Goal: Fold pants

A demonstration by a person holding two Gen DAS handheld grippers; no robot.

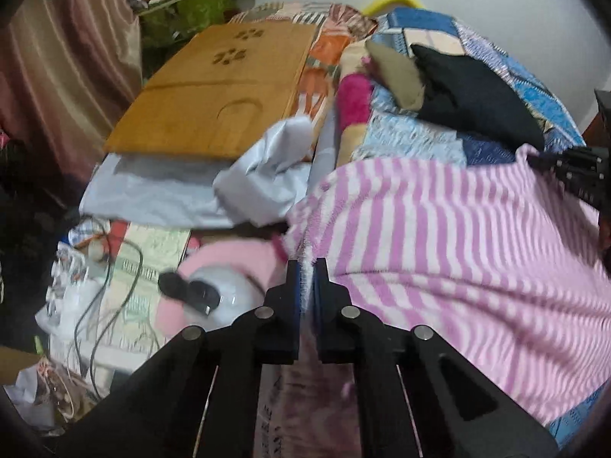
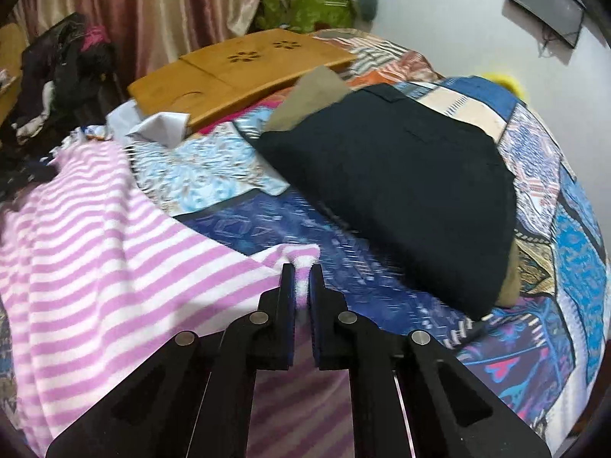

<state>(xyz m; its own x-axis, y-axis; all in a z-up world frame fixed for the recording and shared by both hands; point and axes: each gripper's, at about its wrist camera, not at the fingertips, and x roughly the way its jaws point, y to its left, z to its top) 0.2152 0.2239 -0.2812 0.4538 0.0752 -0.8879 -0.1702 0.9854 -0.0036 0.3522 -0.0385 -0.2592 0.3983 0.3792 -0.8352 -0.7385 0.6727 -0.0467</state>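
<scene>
The pants (image 1: 439,236) are fuzzy, with pink and white stripes, and lie spread over the patchwork bedspread (image 1: 412,137). My left gripper (image 1: 307,267) is shut on their left edge, near the bed's side. My right gripper (image 2: 301,273) is shut on a corner of the same pants (image 2: 95,252), which stretch away to its left. The right gripper also shows at the far right of the left wrist view (image 1: 576,171), holding the far corner.
A folded black garment (image 2: 393,175) lies on a tan one (image 2: 313,95) on the bedspread (image 2: 553,229) beyond the pants. A wooden lap tray (image 1: 214,91) and pale grey cloth (image 1: 263,179) sit at the bed's left. Cluttered floor with cables (image 1: 114,286) lies left of the bed.
</scene>
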